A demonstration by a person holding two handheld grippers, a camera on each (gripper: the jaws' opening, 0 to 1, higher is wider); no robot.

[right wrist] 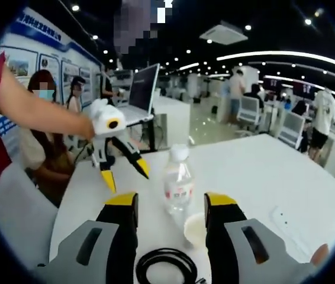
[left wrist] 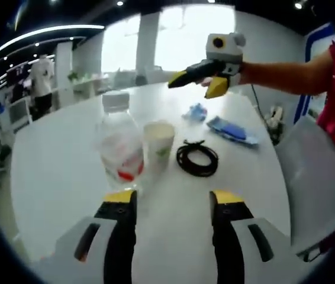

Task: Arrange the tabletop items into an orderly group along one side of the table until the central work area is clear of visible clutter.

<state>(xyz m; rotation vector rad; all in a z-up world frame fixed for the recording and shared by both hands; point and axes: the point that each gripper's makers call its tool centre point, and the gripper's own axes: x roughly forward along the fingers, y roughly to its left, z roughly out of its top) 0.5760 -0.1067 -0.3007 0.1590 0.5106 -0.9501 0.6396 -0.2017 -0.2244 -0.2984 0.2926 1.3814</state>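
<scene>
The left gripper (left wrist: pixel 173 204) hovered with its jaws apart and empty just short of a clear plastic water bottle with a white cap and red label (left wrist: pixel 119 145) and a white paper cup (left wrist: pixel 157 144) touching beside it on the round white desk (left wrist: pixel 61 160). Right of the cup lay a coiled black cable (left wrist: pixel 197 158), and farther off a flat blue packet (left wrist: pixel 231 130) and what looked like a small crumpled blue wrapper (left wrist: pixel 196 112). The right gripper (right wrist: pixel 168 207) was held above the cable, its jaws likewise spread on nothing.
</scene>
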